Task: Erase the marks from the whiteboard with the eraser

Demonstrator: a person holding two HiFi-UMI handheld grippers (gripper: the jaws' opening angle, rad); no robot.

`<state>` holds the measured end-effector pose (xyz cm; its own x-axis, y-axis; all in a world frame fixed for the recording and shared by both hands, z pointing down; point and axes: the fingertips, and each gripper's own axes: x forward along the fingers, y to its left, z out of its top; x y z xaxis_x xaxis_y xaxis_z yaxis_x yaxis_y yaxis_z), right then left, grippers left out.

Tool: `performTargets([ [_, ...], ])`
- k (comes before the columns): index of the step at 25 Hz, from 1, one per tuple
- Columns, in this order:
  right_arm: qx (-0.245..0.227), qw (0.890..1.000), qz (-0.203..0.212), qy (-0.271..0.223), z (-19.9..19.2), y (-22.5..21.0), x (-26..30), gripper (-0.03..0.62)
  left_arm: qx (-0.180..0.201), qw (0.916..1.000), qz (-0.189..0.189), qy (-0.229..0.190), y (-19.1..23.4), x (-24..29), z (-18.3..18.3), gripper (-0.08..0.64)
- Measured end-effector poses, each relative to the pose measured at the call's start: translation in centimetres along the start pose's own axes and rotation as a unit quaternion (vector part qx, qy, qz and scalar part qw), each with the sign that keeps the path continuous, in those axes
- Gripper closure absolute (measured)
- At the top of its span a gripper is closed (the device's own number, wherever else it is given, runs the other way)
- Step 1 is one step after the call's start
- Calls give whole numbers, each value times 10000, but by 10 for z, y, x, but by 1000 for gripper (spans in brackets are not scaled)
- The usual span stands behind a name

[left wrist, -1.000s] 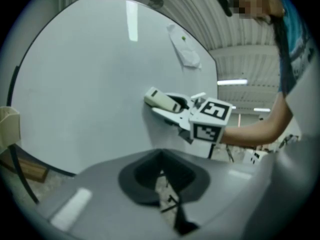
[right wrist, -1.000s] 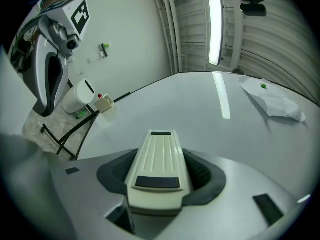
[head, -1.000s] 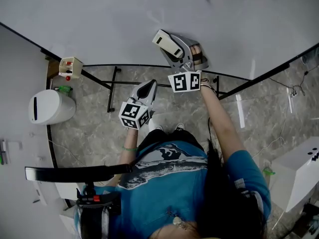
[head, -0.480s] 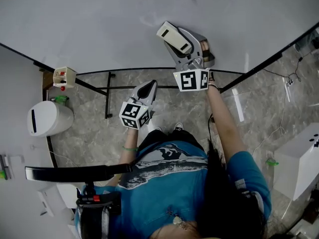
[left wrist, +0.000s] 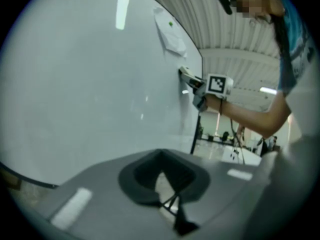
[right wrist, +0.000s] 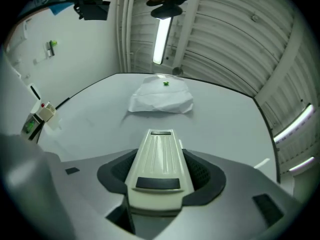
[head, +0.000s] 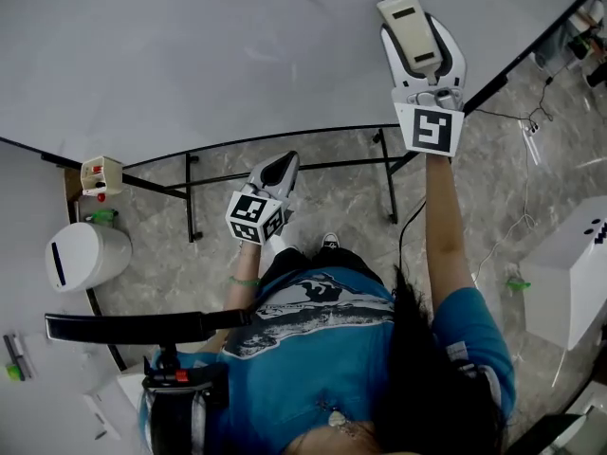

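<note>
The whiteboard [head: 190, 55] fills the top of the head view, and I see no distinct marks on it. My right gripper [head: 418, 41] is raised at the upper right, shut on the cream eraser [head: 410, 27], which lies flat against the board. In the right gripper view the eraser [right wrist: 159, 161] sits between the jaws, pointing over the whiteboard [right wrist: 95, 119] at a white paper sheet [right wrist: 161, 98]. My left gripper [head: 277, 169] hangs low off the board, shut and empty. The left gripper view shows the whiteboard [left wrist: 85, 84] and the right gripper [left wrist: 192, 81] on it.
A green magnet [right wrist: 165, 83] pins the paper sheet. A small box with red buttons [head: 100, 175] hangs at the board's lower left edge. The black stand frame [head: 313, 166] runs below the board. A white cylinder [head: 85, 254] and a white box [head: 569, 273] stand on the floor.
My right gripper has slid the eraser up and to the right across the board, with the arm now stretched out. The left gripper has stayed where it was.
</note>
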<state>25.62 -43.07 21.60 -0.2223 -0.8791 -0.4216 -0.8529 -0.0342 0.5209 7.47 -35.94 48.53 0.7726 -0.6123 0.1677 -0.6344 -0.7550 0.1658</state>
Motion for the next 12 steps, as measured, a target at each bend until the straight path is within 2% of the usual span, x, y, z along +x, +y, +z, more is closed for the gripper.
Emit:
performTargets([
  [6,306,9966,-763,-50,-10,-88,-17,330,40,9999,-106,41,-8,9,3,555],
  [9,351,9949,-947,-3,-17,-107,-22,330,42,9999,-81,68,-6,8,3,555],
  [12,372,9947,-953,-9,-19,-111,-22,330,44,9999,-45,84,-4,8,2,555],
])
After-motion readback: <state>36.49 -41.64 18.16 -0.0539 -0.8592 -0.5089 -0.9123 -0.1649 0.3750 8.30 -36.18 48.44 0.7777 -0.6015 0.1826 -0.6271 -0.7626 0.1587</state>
